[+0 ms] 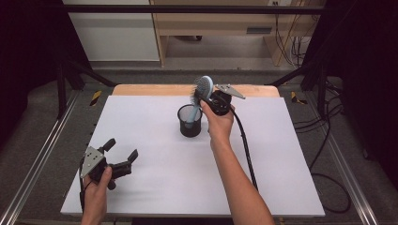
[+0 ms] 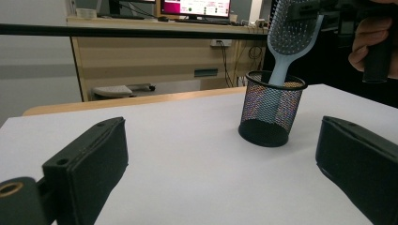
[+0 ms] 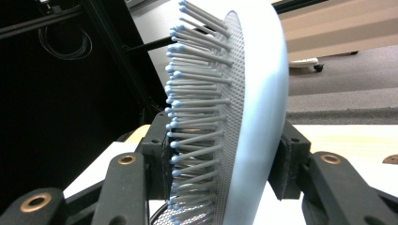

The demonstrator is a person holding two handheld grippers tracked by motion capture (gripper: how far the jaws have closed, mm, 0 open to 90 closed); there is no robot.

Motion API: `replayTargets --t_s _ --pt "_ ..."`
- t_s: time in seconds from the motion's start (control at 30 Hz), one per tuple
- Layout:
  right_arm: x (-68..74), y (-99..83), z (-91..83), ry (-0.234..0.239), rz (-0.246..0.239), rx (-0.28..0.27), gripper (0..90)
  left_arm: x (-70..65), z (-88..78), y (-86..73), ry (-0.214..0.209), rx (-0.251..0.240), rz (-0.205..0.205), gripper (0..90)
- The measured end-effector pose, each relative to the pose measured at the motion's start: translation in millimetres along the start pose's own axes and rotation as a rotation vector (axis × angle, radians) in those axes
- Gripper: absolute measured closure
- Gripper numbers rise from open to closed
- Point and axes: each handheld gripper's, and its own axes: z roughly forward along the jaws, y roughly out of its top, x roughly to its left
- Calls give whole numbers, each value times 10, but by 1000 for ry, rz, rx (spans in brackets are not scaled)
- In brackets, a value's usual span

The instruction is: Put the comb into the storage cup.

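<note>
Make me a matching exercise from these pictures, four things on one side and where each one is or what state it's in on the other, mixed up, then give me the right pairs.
Things:
1. hairbrush
2. mesh cup
3. left gripper
4. right gripper

Places or states:
A. open, holding nothing, near the table's front left corner
B. stands upright near the middle of the white table
C. shut on the brush head
D. light blue, handle down inside the cup

Pairs: 1-D, 2-B, 3-A, 4-C
</note>
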Motion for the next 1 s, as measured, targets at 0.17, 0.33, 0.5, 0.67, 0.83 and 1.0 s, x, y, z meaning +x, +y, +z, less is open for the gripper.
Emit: replayTargets --t_s 0.17,0.33,0.5,0.67,0.83,1.0 --pt "7 -23 21 -3 -3 3 508 0 -1 2 0 0 3 29" --pt "22 -57 51 -2 -2 11 507 13 -5 2 3 -2 0 29" --pt "28 -77 68 -2 1 12 505 16 -6 2 3 -1 0 29" --pt "39 -109 91 -1 5 17 505 16 -6 2 3 -1 0 29" --pt "38 -126 97 1 9 19 504 15 -5 1 2 0 -1 29" --pt "36 -138 97 3 12 20 504 12 -3 1 1 0 1 29"
